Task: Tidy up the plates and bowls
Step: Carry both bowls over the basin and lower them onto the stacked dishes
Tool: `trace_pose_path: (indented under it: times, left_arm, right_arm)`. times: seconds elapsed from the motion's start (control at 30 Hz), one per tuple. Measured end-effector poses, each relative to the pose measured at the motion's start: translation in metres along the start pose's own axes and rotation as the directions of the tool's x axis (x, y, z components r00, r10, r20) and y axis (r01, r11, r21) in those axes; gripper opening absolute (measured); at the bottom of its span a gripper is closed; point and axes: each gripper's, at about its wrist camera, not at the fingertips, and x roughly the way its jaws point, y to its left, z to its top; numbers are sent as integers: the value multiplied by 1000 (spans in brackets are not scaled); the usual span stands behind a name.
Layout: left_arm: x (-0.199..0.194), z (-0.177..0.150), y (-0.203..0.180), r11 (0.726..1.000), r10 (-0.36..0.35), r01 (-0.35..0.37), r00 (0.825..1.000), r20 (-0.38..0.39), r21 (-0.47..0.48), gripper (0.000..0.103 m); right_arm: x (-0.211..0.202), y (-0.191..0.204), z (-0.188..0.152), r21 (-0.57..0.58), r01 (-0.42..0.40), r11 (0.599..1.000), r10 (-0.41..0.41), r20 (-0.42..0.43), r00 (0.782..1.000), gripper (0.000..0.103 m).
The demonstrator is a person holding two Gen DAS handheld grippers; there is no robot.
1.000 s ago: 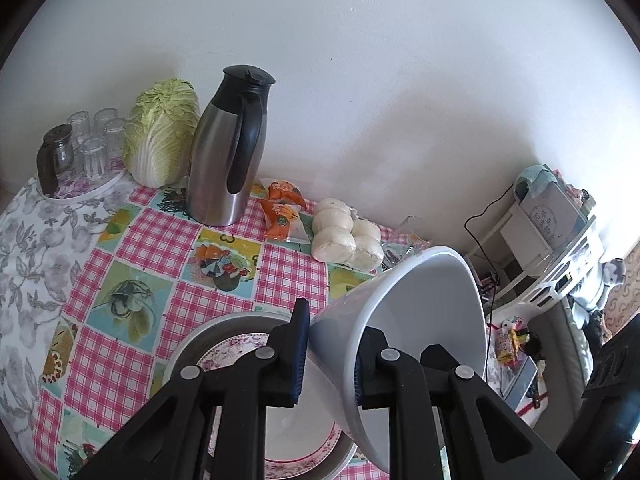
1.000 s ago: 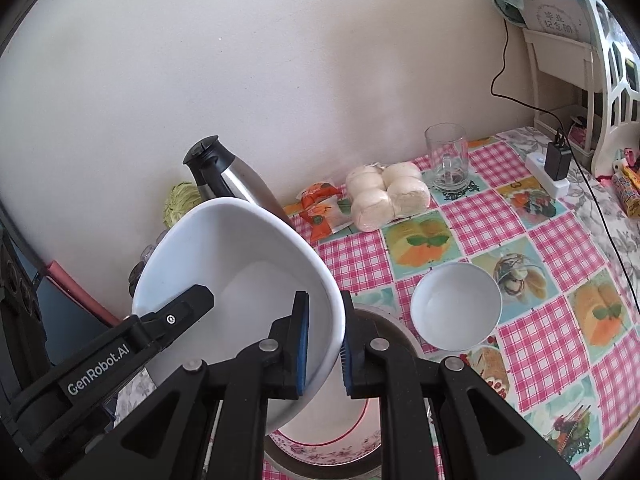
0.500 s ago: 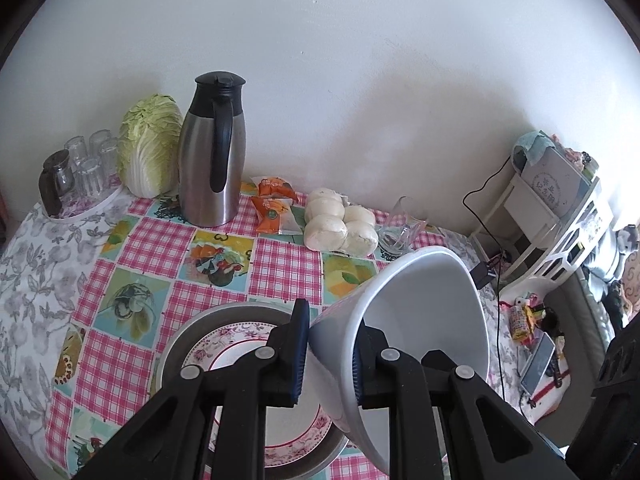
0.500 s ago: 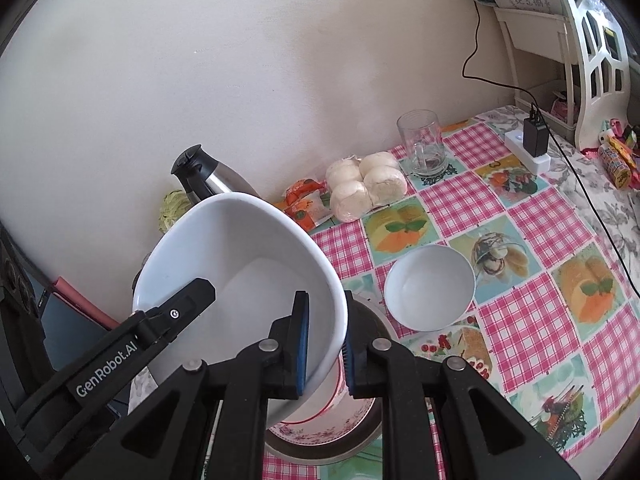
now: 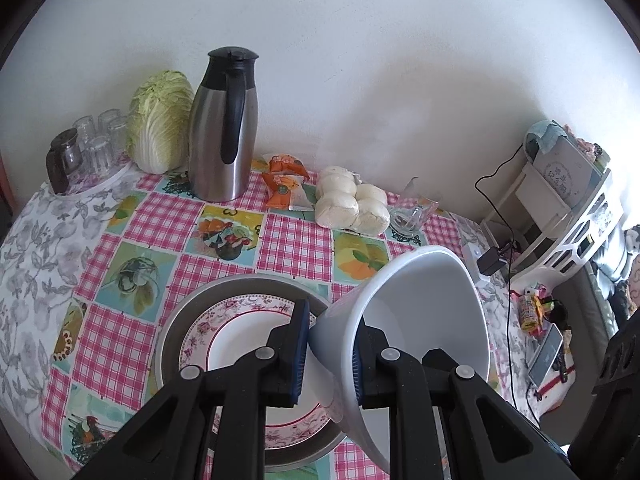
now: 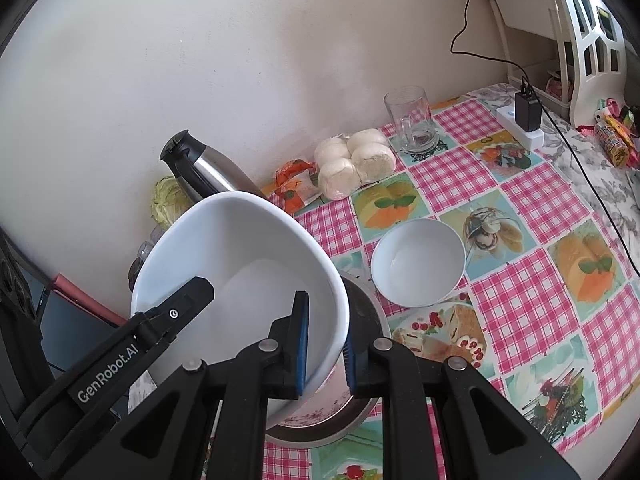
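Left tongs (image 5: 330, 354) and right tongs (image 6: 326, 354) both clamp rim of large white bowl (image 6: 240, 272) — tilted above floral plate (image 5: 240, 332), which it half hides. "GenRobot.AI" legible on left tongs. Beyond: small white bowl (image 6: 418, 262) on checked surface (image 6: 532, 296), steamed buns (image 5: 352, 204), thermos jug (image 5: 222, 120); cabbage (image 6: 166, 200) mostly hidden.

A large white bowl (image 6: 240, 276) is held tilted above the table, its near rim clamped between the blue pads of the right gripper (image 6: 325, 348), while its far rim is gripped by the left gripper (image 6: 176, 312). Beneath it, a floral plate (image 6: 308, 412) is seen inside a metal pan (image 6: 360, 412). A small white bowl (image 6: 418, 262) is set just beside the pan on the checked tablecloth (image 6: 520, 300). Buns (image 6: 354, 166), a glass mug (image 6: 412, 126) and a steel flask (image 6: 200, 168) are ranged by the wall.
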Motion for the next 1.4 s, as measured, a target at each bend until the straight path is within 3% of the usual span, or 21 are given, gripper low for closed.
trace_pose_path:
  times: [0.47,0.9,1.4]
  left_arm:
    - [8,-14,66,986,8,-17,998,-55,-169,20]
    - [28,-16,77,979,-11,-11,994,-110,-202,20]
    - [43,-18,82,976,-9,-20,991,-136,-215,21]
  right_arm:
    - [38,34,-28,-101,17,995,-28,-101,995,17]
    - [57,30,-29,-92,44,995,-56,-134,989,17]
    - [71,22,-26,-42,12,999,-18,-136,991,17]
